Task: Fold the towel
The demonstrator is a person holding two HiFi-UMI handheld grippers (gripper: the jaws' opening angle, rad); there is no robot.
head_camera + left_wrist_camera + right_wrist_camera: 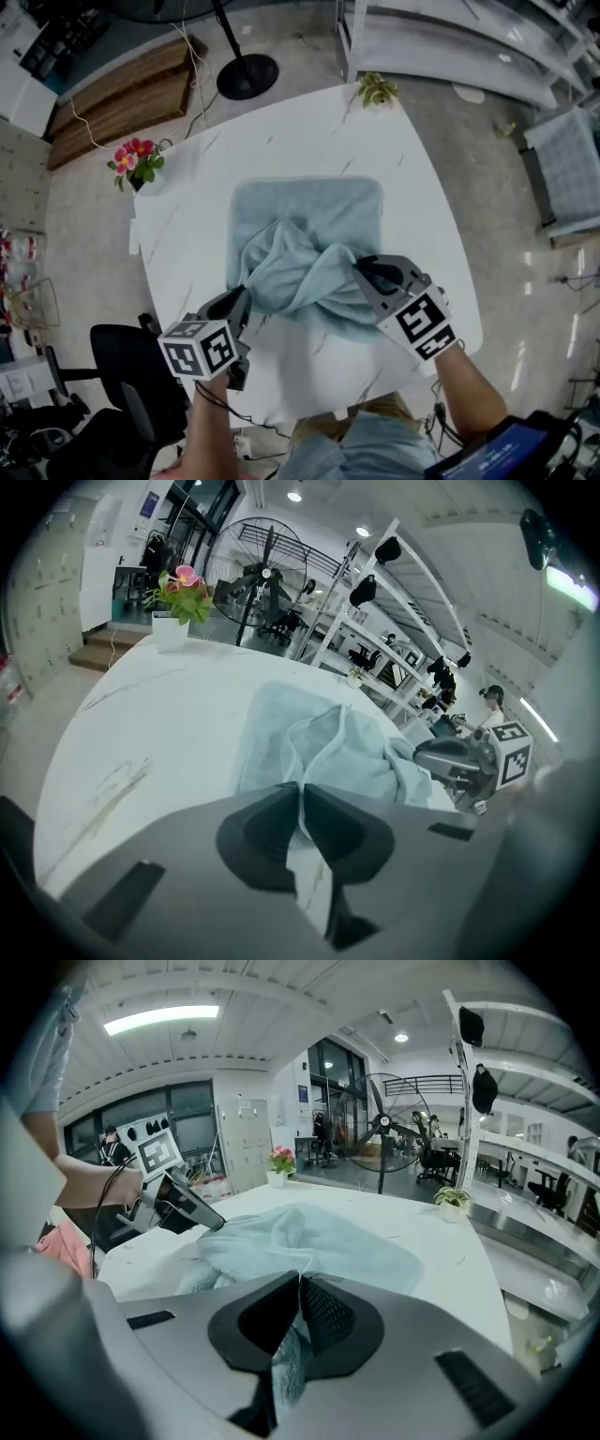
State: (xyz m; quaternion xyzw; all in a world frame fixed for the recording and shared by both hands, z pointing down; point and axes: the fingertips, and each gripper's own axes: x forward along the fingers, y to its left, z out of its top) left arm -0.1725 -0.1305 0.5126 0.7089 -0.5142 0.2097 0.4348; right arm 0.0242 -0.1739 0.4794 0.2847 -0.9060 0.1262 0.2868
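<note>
Head view: towel (309, 220) in left tongs (247, 298), right tongs (362, 270) (tight)

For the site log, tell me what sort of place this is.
Probably an open-plan office or workshop: a large pedestal fan, metal shelving racks and a black office chair surround the white table.

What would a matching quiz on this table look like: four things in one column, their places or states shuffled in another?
1. towel
2. pink flowers
3. green plant
4. left gripper

A. far corner of the table
B. shut on the towel's near edge
C. bunched up, mid-table
D. left corner of the table

Pairs: 1-C, 2-D, 3-A, 4-B
</note>
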